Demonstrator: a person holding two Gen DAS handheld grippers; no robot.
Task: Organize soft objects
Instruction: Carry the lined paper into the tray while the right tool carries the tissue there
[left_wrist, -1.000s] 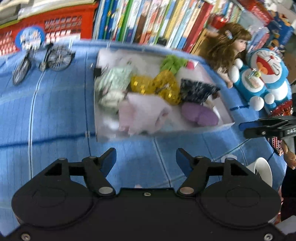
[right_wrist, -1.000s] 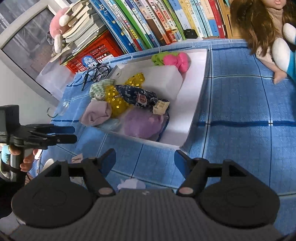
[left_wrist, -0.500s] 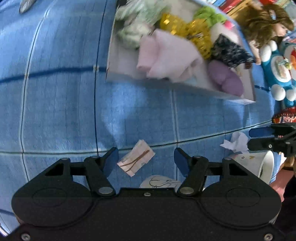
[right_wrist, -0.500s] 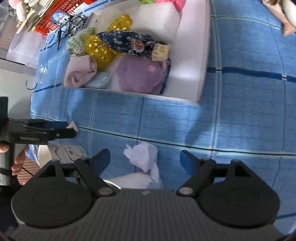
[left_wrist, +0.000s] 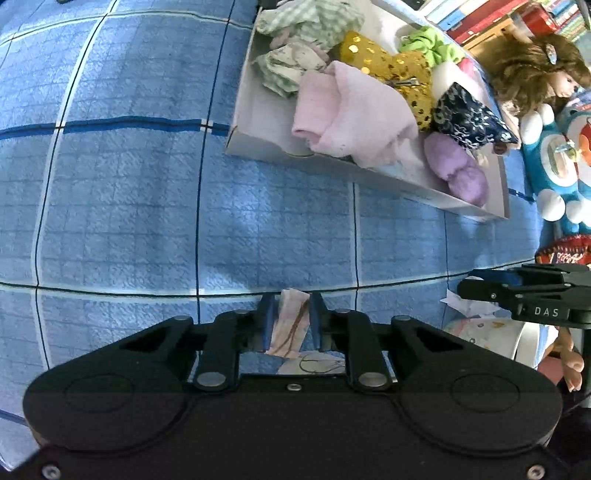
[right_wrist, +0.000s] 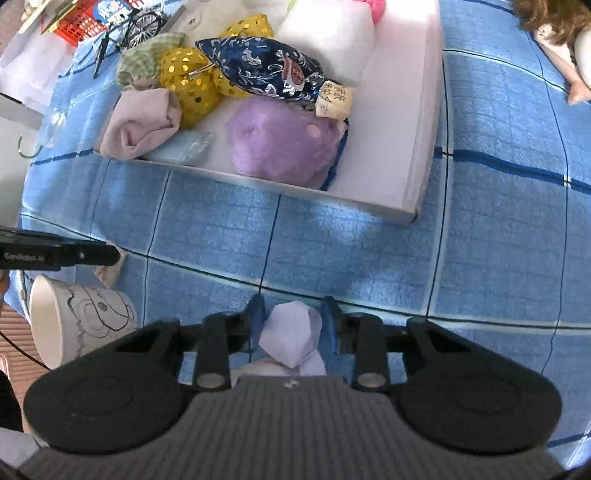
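**My two black tongs, close up**

On my left tongs (left_wrist: 290, 312) I see matte black linkage arms, blue pads, silver pivot screws and two round housings on a smooth black body. My right tongs (right_wrist: 293, 312) match, except for a ribbed grey centre panel. Seen side-on, they carry white lettering: "DAS" and "GenRobot.ai".

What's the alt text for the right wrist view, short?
The right gripper is shut on a crumpled white tissue above a blue checked cloth. Beyond it a shallow white cardboard box holds a fluffy purple pouch, a navy patterned pouch and a gold sequin bow; a white paper cup lies at left.
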